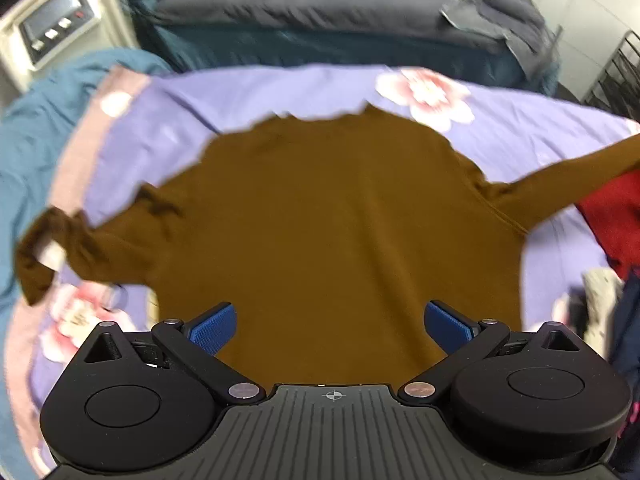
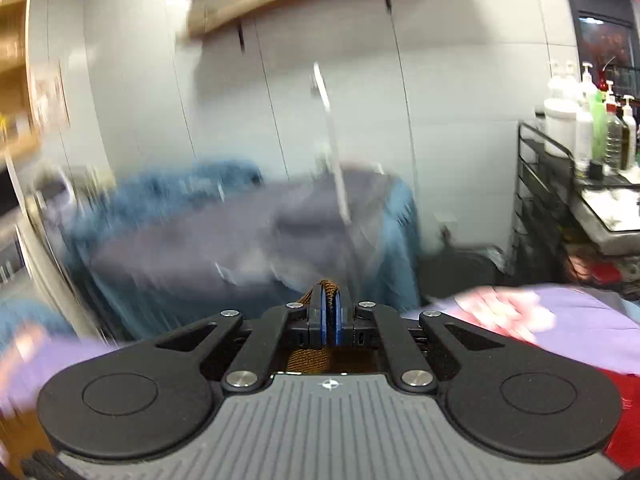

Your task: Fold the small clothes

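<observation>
A brown long-sleeved top point(image 1: 332, 216) lies spread flat on a purple floral sheet point(image 1: 248, 92). Its left sleeve is crumpled at the sheet's left edge and its right sleeve stretches up off the right side of the left wrist view. My left gripper point(image 1: 328, 326) is open and empty, with its blue pads over the garment's near edge. My right gripper point(image 2: 329, 316) is shut on a bit of the brown top point(image 2: 329, 294), held up off the sheet; the right wrist view is blurred.
A red garment point(image 1: 616, 216) and dark clothes lie at the sheet's right. A dark blue bed with a grey cover point(image 1: 320, 12) stands behind. A machine with a panel point(image 1: 56, 24) is far left. A black rack with bottles point(image 2: 580, 136) stands right.
</observation>
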Demonstrator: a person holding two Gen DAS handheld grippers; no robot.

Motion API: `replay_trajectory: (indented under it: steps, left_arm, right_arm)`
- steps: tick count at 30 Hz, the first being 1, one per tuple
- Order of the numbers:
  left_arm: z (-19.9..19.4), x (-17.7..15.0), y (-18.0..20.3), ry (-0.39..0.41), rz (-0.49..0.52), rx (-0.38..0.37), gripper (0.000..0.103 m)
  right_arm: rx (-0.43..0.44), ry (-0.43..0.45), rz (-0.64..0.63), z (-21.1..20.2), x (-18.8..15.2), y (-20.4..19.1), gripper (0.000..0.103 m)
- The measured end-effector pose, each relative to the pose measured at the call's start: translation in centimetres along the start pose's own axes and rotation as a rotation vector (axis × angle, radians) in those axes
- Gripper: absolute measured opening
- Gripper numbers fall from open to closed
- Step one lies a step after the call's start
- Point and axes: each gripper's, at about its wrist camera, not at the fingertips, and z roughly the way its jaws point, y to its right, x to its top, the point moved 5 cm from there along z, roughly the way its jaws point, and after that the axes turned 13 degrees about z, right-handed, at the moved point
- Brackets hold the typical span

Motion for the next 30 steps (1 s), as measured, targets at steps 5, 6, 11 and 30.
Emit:
replay_trajectory:
  steps: [5, 6, 11, 30]
  left_arm:
    - [2.5, -1.6, 3.6, -0.089, 0.094, -0.077, 0.103]
    - [3.0, -1.8, 4.2, -0.109, 0.118, -0.078, 0.103]
    - [5.0, -2.2, 5.6, -0.123, 0.201, -0.037, 0.103]
    - [5.9, -0.8, 6.6, -0.107, 0.238, -0.018, 0.103]
  right_arm:
    - [-0.198, -0.284, -0.024, 3.7, -8.6, 6.6, 0.006]
    - [-0.246, -0.344, -0.028, 3.9, -10.3, 7.7, 0.006]
    - [-0.33, -0.433, 0.186, 1.7, -13.8, 11.0, 0.016]
    - [-0.358, -0.341, 1.322, 6.6, -16.1, 11.9, 0.039]
